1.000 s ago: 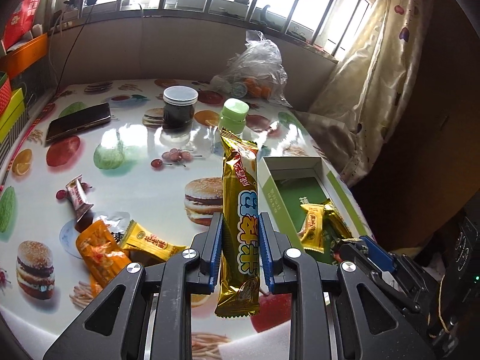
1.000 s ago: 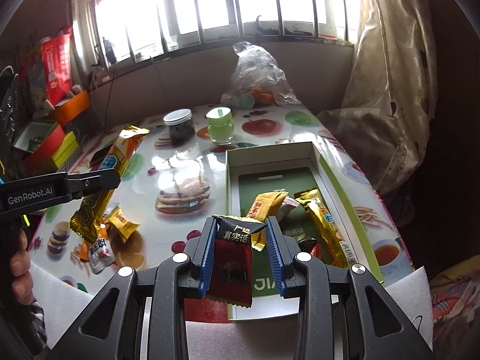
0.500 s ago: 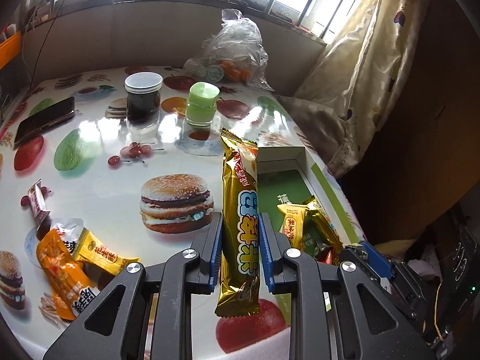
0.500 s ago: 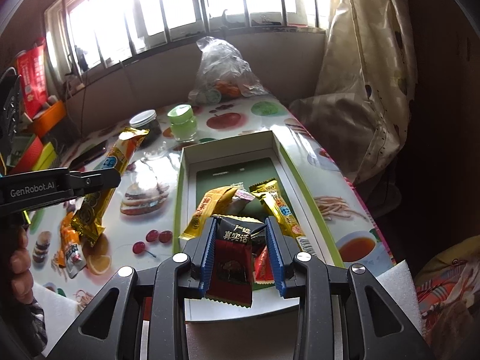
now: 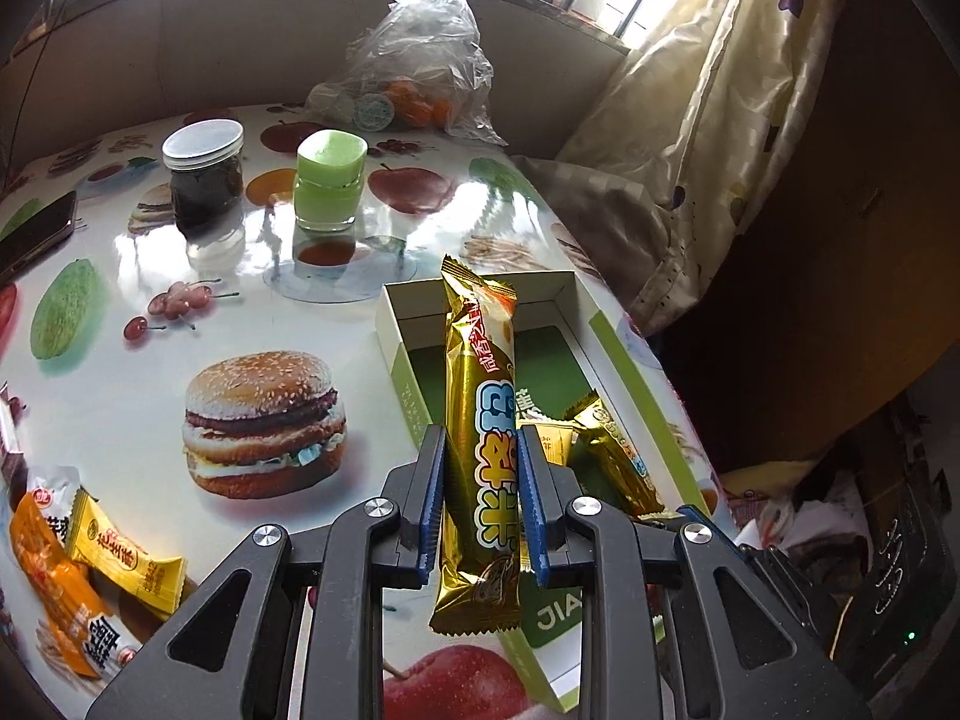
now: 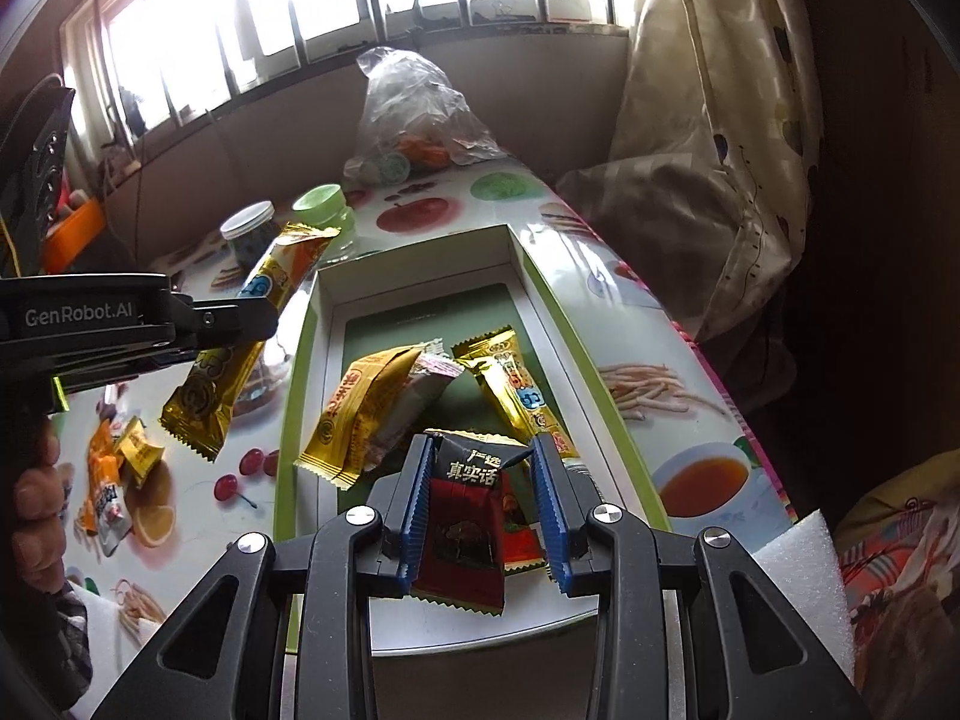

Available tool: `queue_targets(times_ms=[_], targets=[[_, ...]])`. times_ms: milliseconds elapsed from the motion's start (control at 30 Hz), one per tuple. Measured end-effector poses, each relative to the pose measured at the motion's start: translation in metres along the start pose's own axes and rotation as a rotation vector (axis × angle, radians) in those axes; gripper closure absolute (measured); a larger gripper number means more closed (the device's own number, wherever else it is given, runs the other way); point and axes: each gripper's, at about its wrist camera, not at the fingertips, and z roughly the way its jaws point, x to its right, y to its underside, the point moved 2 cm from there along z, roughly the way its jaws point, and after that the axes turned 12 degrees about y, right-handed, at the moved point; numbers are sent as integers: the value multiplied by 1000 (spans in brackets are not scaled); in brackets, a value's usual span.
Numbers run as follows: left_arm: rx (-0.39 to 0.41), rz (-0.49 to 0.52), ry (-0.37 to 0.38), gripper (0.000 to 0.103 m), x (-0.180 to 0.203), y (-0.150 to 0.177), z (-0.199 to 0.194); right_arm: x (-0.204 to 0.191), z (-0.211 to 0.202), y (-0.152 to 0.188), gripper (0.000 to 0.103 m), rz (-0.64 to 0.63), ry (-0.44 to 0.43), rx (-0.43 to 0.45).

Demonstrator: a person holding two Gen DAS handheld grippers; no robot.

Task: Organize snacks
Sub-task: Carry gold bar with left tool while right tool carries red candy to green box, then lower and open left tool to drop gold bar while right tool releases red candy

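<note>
Both packets had been carried over the box (image 6: 543,294): left fingers (image 5: 480,501) clamped on the gold bar (image 5: 480,420), right fingers (image 6: 483,504) on the dark red packet (image 6: 465,516), release judged next.

- The place looked like a lived-in room of a home, not a lab or shop.
- A barred window (image 6: 372,12) ran along the far wall, with a patterned curtain (image 5: 708,138) bunched at its side.
- The table (image 5: 120,276) wore a glossy cloth printed with burgers and fruit.
- A dark jar (image 5: 204,174), a green-lidded jar (image 5: 329,186), a phone (image 5: 33,234) and a plastic bag (image 5: 414,54) of oddments stood on it.
</note>
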Motion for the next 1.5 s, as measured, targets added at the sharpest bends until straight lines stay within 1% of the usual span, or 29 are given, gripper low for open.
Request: queue_targets(times_ms=[233, 367, 467, 733, 1300, 1500], targets=[[-34, 2, 1, 79, 0, -7, 21, 0, 9, 0, 72, -12, 3, -12], [-29, 19, -9, 79, 2, -11, 27, -1, 12, 1, 72, -19, -6, -20], [-46, 12, -10, 79, 0, -14, 34, -3, 12, 2, 72, -28, -4, -19], [-83, 11, -28, 79, -4, -11, 53, -4, 15, 2, 72, -41, -2, -15], [-93, 13, -25, 79, -6, -14, 59, -6, 18, 2, 71, -62, 12, -6], [-95, 20, -27, 79, -5, -14, 60, -7, 19, 3, 68, -69, 14, -13]])
